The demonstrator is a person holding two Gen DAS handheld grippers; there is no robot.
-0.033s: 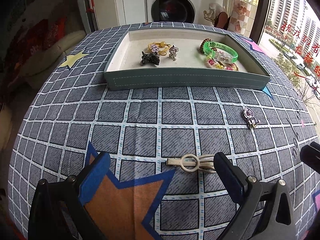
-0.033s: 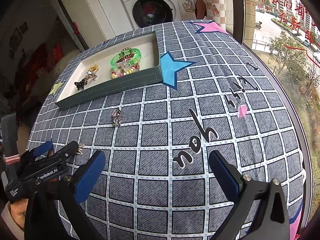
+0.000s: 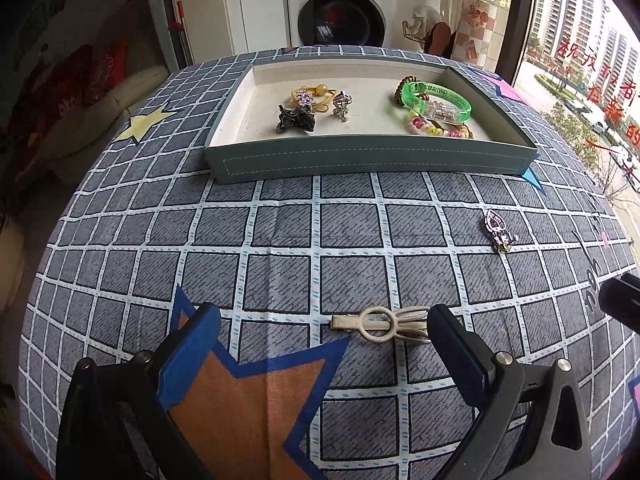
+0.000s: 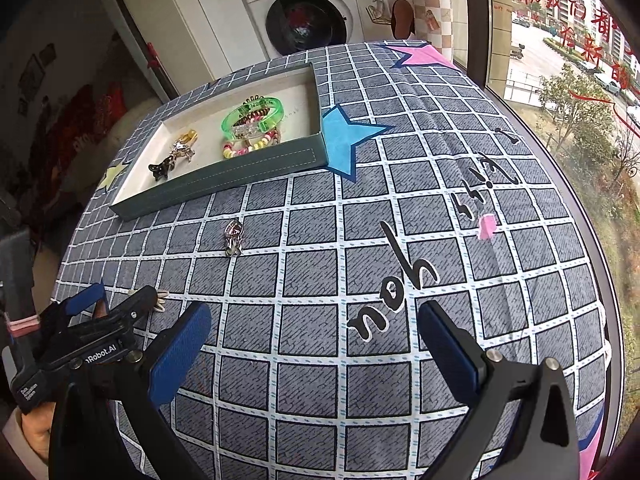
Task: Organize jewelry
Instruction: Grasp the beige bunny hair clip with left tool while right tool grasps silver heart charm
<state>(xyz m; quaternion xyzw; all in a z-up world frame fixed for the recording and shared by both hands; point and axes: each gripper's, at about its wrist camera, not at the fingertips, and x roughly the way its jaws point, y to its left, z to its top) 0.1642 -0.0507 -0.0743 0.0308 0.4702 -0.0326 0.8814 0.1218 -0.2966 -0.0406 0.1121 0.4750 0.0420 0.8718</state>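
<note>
A cream hair clip (image 3: 384, 324) lies on the checked cloth between the open fingers of my left gripper (image 3: 324, 316), close to the right finger. Only the clip's tip (image 4: 161, 300) shows in the right wrist view, just past the left gripper (image 4: 120, 294). A small silver brooch (image 3: 498, 232) (image 4: 234, 236) lies loose on the cloth nearer the tray. The teal tray (image 3: 372, 160) (image 4: 240, 176) holds a green bangle (image 3: 436, 98) (image 4: 252, 116), a bead bracelet (image 3: 440, 130), a black claw clip (image 3: 296, 118) and a yellow hair tie (image 3: 312, 94). My right gripper (image 4: 314, 320) hovers open over bare cloth.
A washing machine (image 3: 340, 12) stands behind the table, and a large window (image 4: 568, 80) runs along the right side. The cloth curves down at the table's edges. A person's hand (image 4: 32, 432) holds the left gripper. Part of the right gripper (image 3: 620, 296) shows at the right.
</note>
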